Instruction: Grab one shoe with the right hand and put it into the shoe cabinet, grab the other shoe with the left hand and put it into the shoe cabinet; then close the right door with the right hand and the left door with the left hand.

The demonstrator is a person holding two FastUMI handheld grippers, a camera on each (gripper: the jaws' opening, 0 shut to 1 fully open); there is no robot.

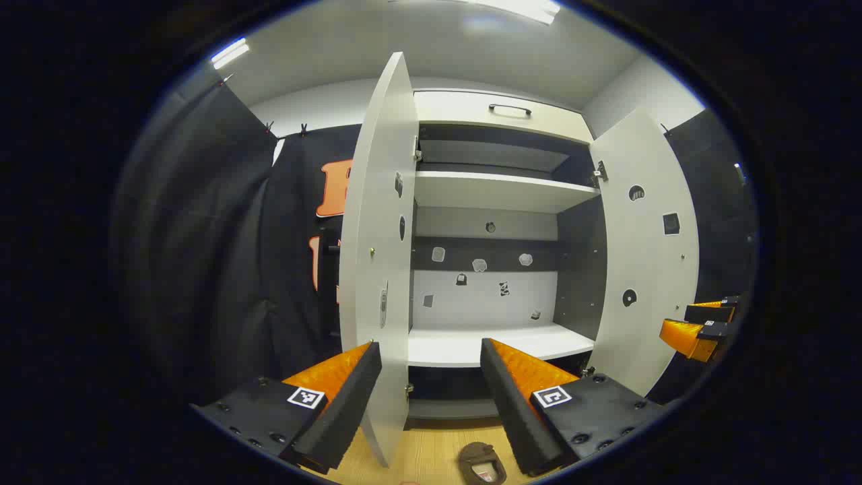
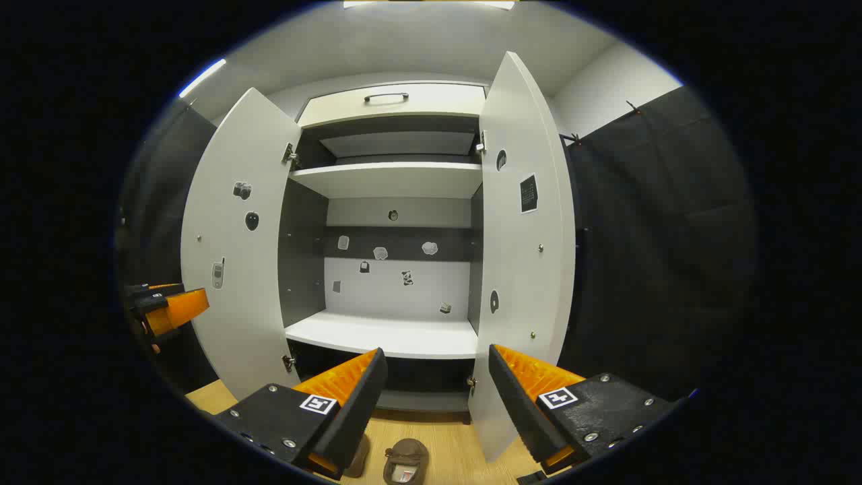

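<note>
The white shoe cabinet (image 1: 502, 192) stands with both doors swung out, and its lower shelf (image 1: 471, 343) is bare. A brown shoe (image 1: 481, 463) lies on the wooden floor in front of it. In the right gripper view, one brown shoe (image 2: 406, 461) lies on the floor, and a second shoe (image 2: 358, 457) is half hidden behind my finger. My left gripper (image 1: 431, 350) is open and holds nothing; it hangs above the shoe. My right gripper (image 2: 438, 350) is also open and holds nothing.
The left door (image 1: 380, 269) juts out edge-on between my left gripper's fingers. The right door (image 2: 528, 256) stands just past my right gripper. The right gripper (image 1: 700, 323) shows beyond the right door (image 1: 646, 256), and the left gripper (image 2: 168, 301) beside the left door (image 2: 236, 256). Black cloth walls flank the cabinet.
</note>
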